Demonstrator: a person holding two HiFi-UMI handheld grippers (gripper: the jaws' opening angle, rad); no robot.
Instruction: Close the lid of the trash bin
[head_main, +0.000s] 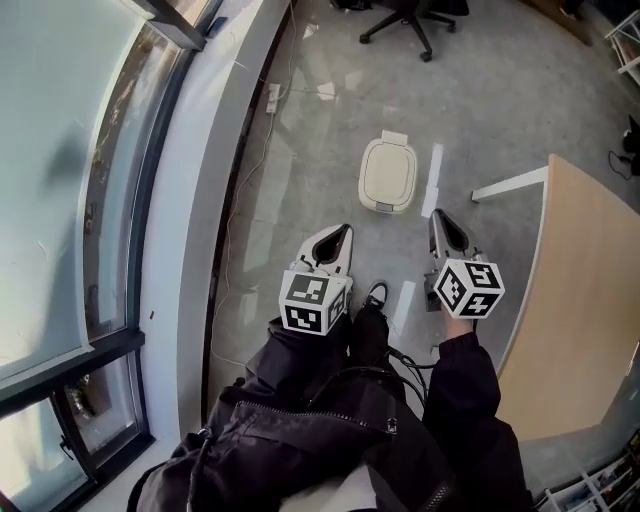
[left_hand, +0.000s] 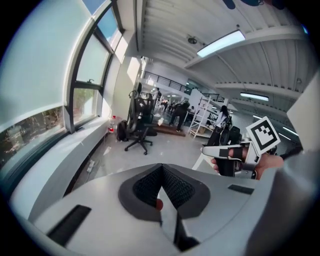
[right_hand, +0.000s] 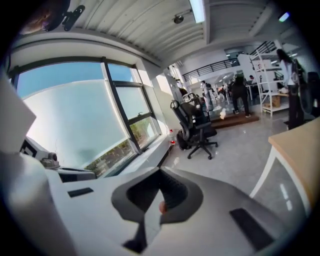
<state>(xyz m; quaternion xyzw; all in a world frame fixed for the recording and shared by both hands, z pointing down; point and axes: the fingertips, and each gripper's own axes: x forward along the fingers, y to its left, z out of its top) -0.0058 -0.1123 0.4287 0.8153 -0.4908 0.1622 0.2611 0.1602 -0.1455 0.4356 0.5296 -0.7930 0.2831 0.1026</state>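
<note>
Black office chair (head_main: 410, 20), light wooden table (head_main: 580, 300), tall window (head_main: 60, 150)

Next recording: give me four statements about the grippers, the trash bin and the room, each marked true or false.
1. The left gripper and right gripper both have their jaws together and hold nothing. True.
2. The left gripper touches the trash bin. False: the bin stands on the floor ahead, apart from both grippers.
3. An office chair stands beyond the bin. True.
4. The wooden table is on the person's left. False: it is on the right; the window is on the left.
</note>
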